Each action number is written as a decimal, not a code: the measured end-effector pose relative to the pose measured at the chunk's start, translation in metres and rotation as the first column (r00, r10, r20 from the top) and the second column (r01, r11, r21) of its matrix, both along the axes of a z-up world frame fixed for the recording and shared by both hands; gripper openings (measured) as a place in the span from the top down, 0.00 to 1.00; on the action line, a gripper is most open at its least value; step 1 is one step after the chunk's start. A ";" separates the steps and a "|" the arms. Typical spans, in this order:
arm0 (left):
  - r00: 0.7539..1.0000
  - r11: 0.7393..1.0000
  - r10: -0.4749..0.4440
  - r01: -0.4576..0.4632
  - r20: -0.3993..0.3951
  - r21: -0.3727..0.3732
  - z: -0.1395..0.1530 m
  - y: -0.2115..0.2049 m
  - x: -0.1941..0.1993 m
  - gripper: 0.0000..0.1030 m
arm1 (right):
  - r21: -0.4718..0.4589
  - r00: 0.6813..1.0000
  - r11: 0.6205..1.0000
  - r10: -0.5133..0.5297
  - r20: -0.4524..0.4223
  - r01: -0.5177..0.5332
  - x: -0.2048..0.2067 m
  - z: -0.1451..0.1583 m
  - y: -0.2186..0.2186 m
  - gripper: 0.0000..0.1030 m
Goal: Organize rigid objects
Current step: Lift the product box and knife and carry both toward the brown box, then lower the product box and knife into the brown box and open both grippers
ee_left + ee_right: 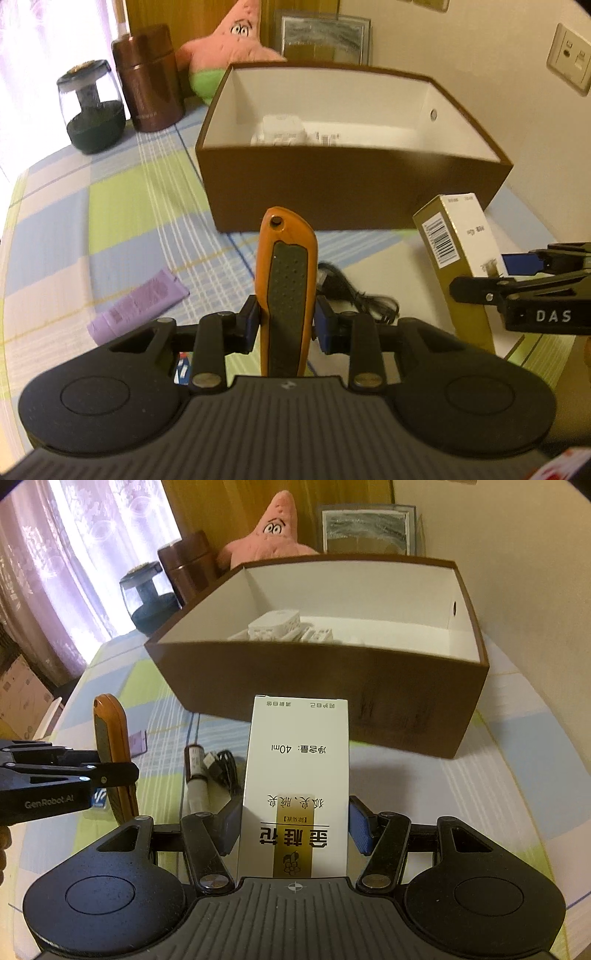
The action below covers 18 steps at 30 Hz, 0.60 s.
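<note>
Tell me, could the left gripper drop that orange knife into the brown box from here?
Probably yes. The left gripper holds the orange knife upright, the brown box stands open just ahead, and nothing lies between them.

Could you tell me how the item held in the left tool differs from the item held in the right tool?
The left tool holds an orange utility knife with a curved body and a dark dotted grip; the right tool holds a white and gold carton, flat-sided and printed. The knife is narrower than the carton. Both are clamped between blue pads, above the table, short of the brown box.
</note>
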<state>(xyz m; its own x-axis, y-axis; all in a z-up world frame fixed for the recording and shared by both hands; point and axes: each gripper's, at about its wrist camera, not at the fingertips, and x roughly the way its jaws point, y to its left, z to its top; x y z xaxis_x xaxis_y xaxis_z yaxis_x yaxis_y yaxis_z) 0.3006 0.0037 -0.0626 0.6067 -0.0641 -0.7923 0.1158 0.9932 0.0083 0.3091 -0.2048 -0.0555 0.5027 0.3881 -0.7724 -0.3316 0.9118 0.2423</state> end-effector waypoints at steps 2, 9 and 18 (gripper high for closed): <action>1.000 1.000 -0.007 0.007 0.013 -0.002 0.006 -0.002 0.003 0.74 | 0.001 1.000 1.000 -0.002 0.012 0.002 0.004 0.003 -0.001 0.46; 0.997 0.999 -0.035 0.037 0.063 -0.028 0.028 -0.009 0.018 0.74 | 0.010 0.998 1.000 -0.005 0.055 0.004 0.020 0.021 -0.004 0.46; 0.986 0.994 -0.082 0.091 0.143 -0.056 0.064 -0.024 0.049 0.74 | 0.060 0.997 0.998 0.028 0.070 -0.032 0.037 0.055 -0.006 0.46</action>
